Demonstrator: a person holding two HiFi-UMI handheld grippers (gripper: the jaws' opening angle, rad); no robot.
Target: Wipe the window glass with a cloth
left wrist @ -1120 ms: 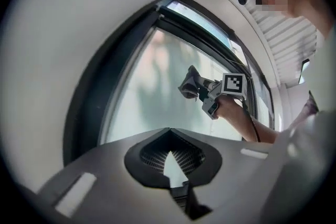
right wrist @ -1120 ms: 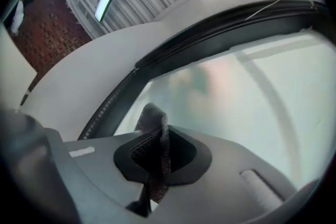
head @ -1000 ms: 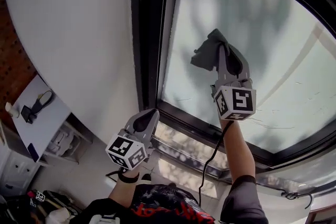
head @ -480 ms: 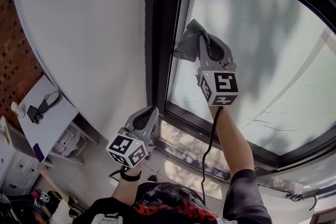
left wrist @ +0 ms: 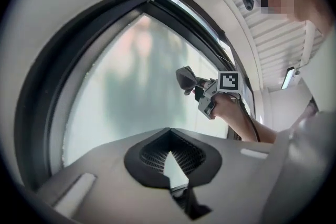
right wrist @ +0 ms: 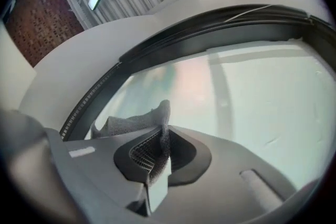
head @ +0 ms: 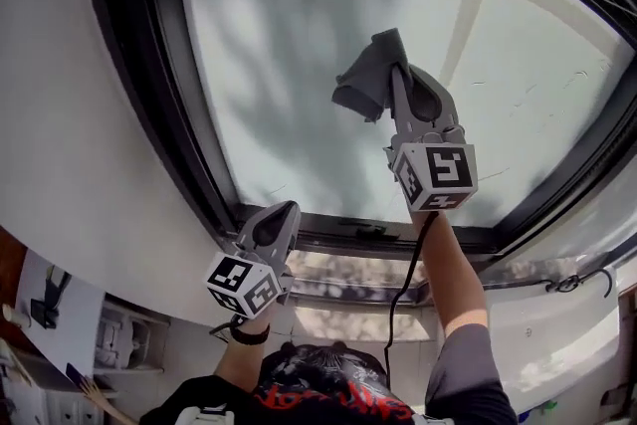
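Note:
The frosted window glass (head: 289, 35) fills the upper head view inside a black frame (head: 184, 139). A grey cloth (head: 366, 77) lies bunched against the glass near the middle of the pane. My right gripper (head: 396, 75) is shut on it, and in the right gripper view the cloth (right wrist: 157, 128) shows pinched between the jaws of the right gripper (right wrist: 157, 157). My left gripper (head: 282, 214) hangs low by the bottom frame rail, shut and empty. In its own view the left gripper (left wrist: 170, 155) points at the glass, with the right gripper (left wrist: 206, 93) and cloth (left wrist: 186, 80) seen beyond.
A white wall (head: 60, 134) borders the frame on the left. Below the rail lies a lower glass strip (head: 348, 274). A black cable (head: 398, 299) hangs from the right gripper along the forearm. Shelves with clutter (head: 40, 314) stand at lower left.
The right gripper swept the cloth left to the frame's side edge, and it now sits farther into the pane. The head view has swung toward the glass. The left gripper stayed low.

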